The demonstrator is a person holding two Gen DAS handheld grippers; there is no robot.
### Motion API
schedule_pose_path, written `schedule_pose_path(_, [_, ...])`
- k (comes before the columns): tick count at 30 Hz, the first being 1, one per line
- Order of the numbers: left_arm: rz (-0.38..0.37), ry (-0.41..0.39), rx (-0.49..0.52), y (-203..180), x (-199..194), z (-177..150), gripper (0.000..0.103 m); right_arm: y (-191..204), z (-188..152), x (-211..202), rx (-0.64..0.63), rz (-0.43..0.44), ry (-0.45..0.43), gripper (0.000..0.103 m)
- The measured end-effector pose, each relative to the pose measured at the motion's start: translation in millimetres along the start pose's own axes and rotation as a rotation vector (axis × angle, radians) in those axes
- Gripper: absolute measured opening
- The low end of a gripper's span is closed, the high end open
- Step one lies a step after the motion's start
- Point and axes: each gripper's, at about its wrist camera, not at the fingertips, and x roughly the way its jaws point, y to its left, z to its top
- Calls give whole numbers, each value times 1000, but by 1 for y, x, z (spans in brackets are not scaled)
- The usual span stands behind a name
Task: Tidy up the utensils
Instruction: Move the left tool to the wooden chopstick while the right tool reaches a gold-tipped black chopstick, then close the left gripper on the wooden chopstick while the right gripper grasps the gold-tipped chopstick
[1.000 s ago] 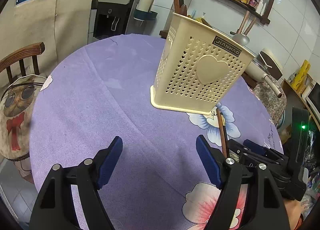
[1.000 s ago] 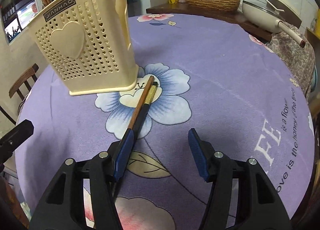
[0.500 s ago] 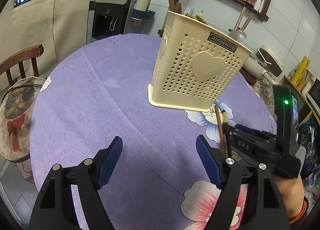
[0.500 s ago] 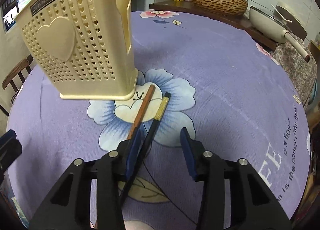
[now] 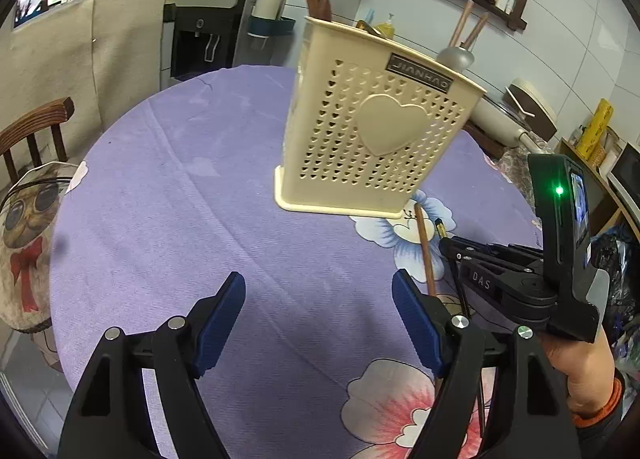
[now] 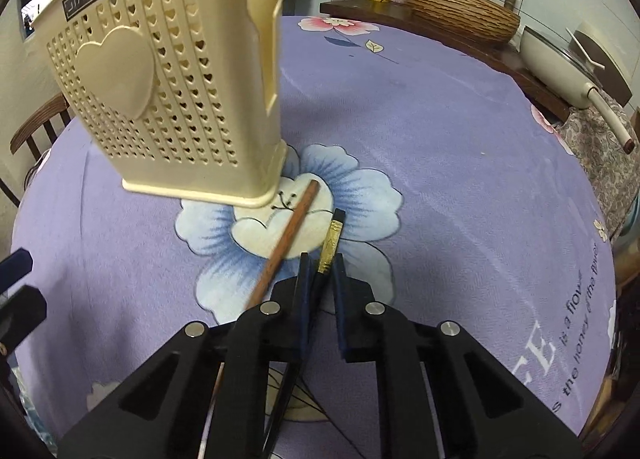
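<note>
Purple tablecloth point(image 6: 440, 147), gold-banded black chopstick point(image 6: 331, 244)

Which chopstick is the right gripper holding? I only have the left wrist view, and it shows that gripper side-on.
Observer: The right gripper is shut on the black chopstick, at the near end of its gold band.
Operator: And the brown one?
Observer: The brown chopstick lies outside the jaws, beside the left finger, loose on the tablecloth.
Operator: Does its tip touch the holder?
Observer: No. From the right wrist view, a strip of cloth shows between its tip and the base corner of the cream holder.
</note>
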Motion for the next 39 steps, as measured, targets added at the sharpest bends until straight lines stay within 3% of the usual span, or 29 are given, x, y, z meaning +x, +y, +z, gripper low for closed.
schedule_pose_path(6, [-88, 57, 49, -26, 14, 5, 73, -33, -10, -5, 85, 4, 3, 11])
schedule_pose_path(14, [-120, 127, 182, -71, 46, 9, 63, -51, -13, -8, 135, 24, -8, 11])
schedule_pose_path(19, [-133, 157, 195, -85, 67, 15, 59, -53, -16, -18, 139, 23, -42, 11])
schedule_pose_path(23, [-116, 194, 239, -100, 91, 18, 45, -65, -19, -19, 187, 49, -49, 11])
schedule_pose_path(26, [-106, 219, 237, -103, 106, 22, 41, -70, -22, -20, 201, 57, -48, 11])
schedule_pose_path(39, [-43, 199, 302, -124, 129, 36, 14, -75, -28, -13, 218, 72, -36, 11])
